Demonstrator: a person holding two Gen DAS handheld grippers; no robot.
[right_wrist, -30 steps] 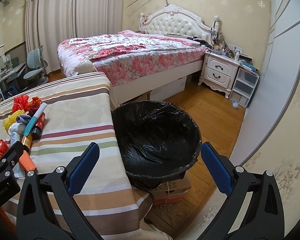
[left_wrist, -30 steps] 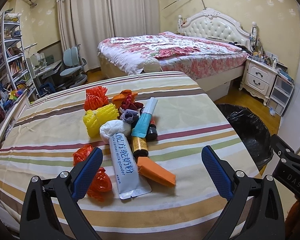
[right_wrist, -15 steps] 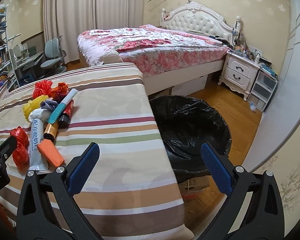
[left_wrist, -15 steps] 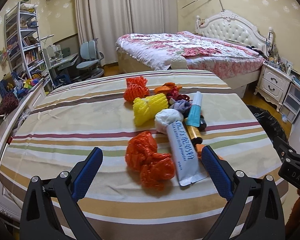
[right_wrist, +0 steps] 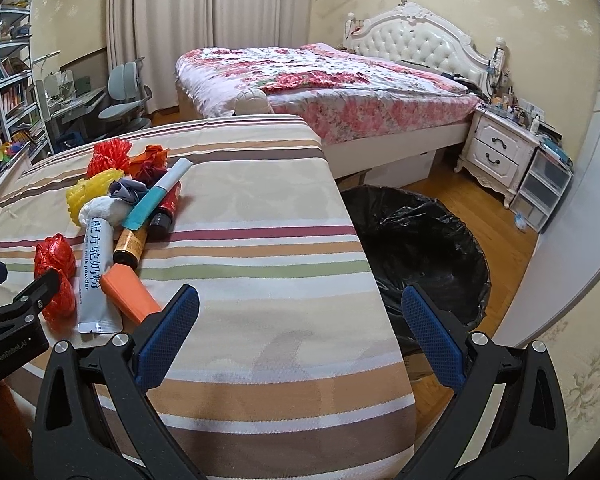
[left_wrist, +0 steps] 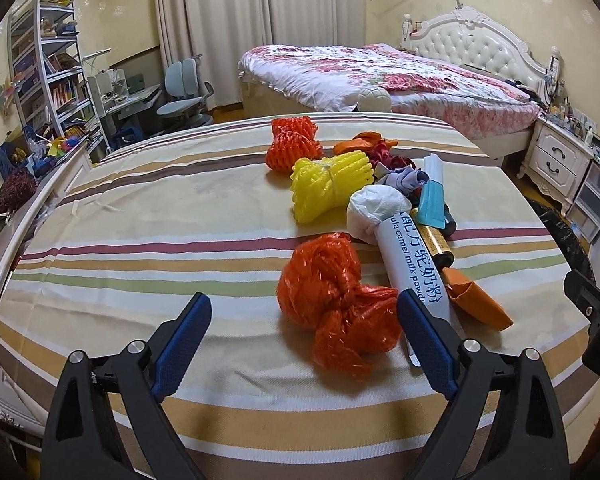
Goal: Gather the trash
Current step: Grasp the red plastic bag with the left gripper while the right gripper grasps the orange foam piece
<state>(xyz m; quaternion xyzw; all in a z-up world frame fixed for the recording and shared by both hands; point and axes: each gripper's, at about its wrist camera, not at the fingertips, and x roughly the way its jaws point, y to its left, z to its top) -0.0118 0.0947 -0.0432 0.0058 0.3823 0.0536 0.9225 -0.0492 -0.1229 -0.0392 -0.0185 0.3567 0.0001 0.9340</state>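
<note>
Left wrist view: the left gripper (left_wrist: 302,342) hung over the striped cloth-covered table (left_wrist: 148,216) in the lower centre of the frame, its blue-padded jaws closing but not yet pressing on anything. A crumpled orange-red plastic bag (left_wrist: 334,300) lay just ahead of the fingertips toward the right finger, partly between the two pads, with no contact visible. To the bag's right lay a long white sachet with blue lettering (left_wrist: 414,264), and beside that an orange wedge-shaped wrapper (left_wrist: 476,300). Further up the frame sat a yellow foam fruit net (left_wrist: 328,184), an orange-red foam net (left_wrist: 292,144), a white crumpled tissue wad (left_wrist: 374,210), a teal and white tube (left_wrist: 432,192) and a gold-labelled dark bottle (left_wrist: 438,244), all clustered together and touching.

Right wrist view: the right gripper (right_wrist: 300,332) stood at lower centre with its jaws spread wide and nothing between them, above the near right edge of the table. A round bin lined with a black plastic bag (right_wrist: 428,240) stood on the wooden floor at centre right, just beside the table edge. The trash pile occupied the left of the frame, well apart from the bin
</note>
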